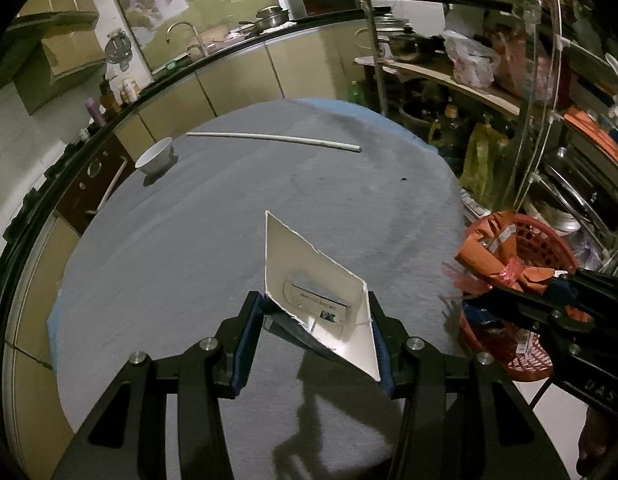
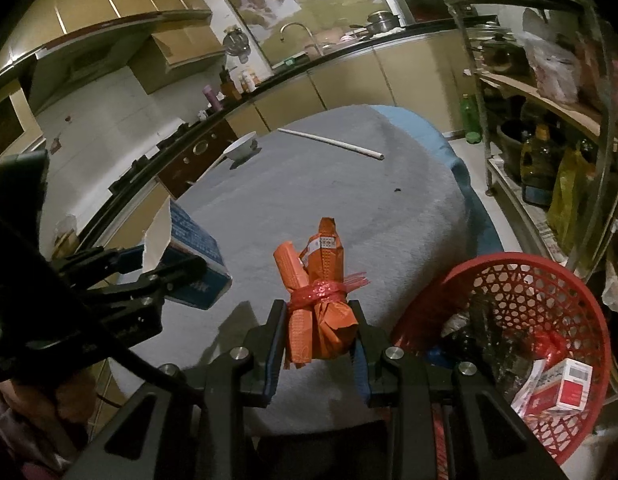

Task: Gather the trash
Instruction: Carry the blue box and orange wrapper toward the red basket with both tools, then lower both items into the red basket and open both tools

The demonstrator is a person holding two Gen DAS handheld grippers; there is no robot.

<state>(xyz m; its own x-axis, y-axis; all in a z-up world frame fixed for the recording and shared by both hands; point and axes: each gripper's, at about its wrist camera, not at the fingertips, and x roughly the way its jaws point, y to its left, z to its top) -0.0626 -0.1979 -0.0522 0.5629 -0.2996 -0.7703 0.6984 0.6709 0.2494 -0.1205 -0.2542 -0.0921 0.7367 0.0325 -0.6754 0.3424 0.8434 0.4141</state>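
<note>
Left tongs (image 1: 315,322) clenched on torn white carton (image 1: 317,284), held up over grey-clothed counter (image 1: 169,260). Left cam only shows its white inside; right cam catches blue printed outside (image 2: 197,256). Right tongs (image 2: 319,330) clamped on orange wrapper bundle (image 2: 319,300) tied with red strip, also above counter. Red basket (image 2: 565,280) sits just off counter's right edge; only right cam looks inside, red-white box (image 2: 565,392) in there. White bowl (image 1: 155,156) and white stick (image 1: 275,139) at far end.

White bowl (image 1: 155,156) and long white rod (image 1: 275,139) well apart on grey-covered table (image 1: 189,248); sink faucet (image 1: 185,36) behind.
</note>
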